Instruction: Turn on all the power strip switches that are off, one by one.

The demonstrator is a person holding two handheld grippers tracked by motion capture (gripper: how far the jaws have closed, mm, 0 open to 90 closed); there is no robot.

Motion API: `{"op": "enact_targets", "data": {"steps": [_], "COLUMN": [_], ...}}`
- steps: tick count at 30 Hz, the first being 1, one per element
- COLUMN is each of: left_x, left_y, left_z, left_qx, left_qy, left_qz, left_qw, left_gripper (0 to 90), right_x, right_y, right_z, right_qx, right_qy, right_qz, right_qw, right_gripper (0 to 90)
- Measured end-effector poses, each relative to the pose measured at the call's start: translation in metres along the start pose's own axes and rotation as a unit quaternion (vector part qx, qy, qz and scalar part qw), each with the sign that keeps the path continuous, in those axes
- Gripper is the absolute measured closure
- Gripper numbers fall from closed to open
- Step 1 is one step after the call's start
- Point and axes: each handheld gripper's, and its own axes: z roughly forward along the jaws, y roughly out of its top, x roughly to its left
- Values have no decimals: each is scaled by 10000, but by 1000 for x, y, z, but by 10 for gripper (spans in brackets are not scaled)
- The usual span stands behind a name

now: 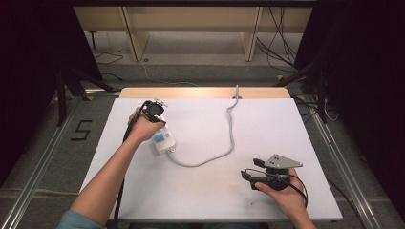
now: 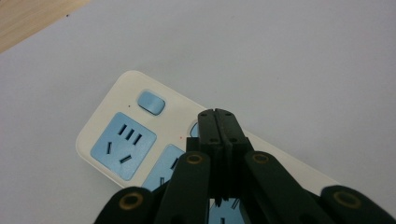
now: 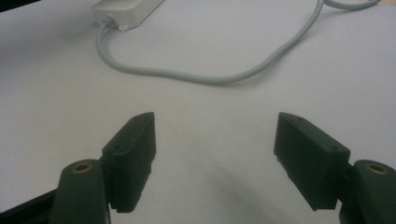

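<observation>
The power strip (image 2: 140, 140) lies at the left of the white table (image 1: 215, 191). Your left gripper (image 2: 218, 122), jaws pressed together and empty, hovers over a blue switch, apparently not yet pressed. Your right gripper (image 3: 215, 158) rests wide open, empty, well apart.

Even overhead light, soft focus in close views

The white table (image 1: 210, 191) is evenly lit while its surroundings are left dark; a soft shadow is cast on it beneath the right gripper (image 3: 215, 161), and nearby jaws are rendered blurred.
</observation>
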Motion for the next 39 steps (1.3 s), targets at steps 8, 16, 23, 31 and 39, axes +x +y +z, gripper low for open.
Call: {"op": "enact_targets", "data": {"steps": [8, 16, 23, 31, 39], "left_x": [3, 8, 12, 17, 23], "left_y": [7, 7, 7, 8, 16], "left_z": [-1, 1, 5, 10, 9], "left_qx": [1, 43, 40, 49, 16], "left_qy": [28, 73, 106, 139, 216], "left_qz": [25, 20, -23, -57, -51], "left_qw": [10000, 10000, 9999, 9999, 9998], "left_gripper": [898, 898, 898, 898, 898], "right_x": [0, 0, -1, -1, -1], "right_y": [0, -1, -1, -1, -1], "right_z": [0, 1, 1, 1, 1], "right_qx": [14, 5, 10, 7, 11], "right_qy": [1, 3, 1, -5, -8], "right_qz": [10, 2, -3, 20, 25], "right_qw": [10000, 10000, 10000, 10000, 10000], "right_gripper": [305, 304, 304, 304, 304]}}
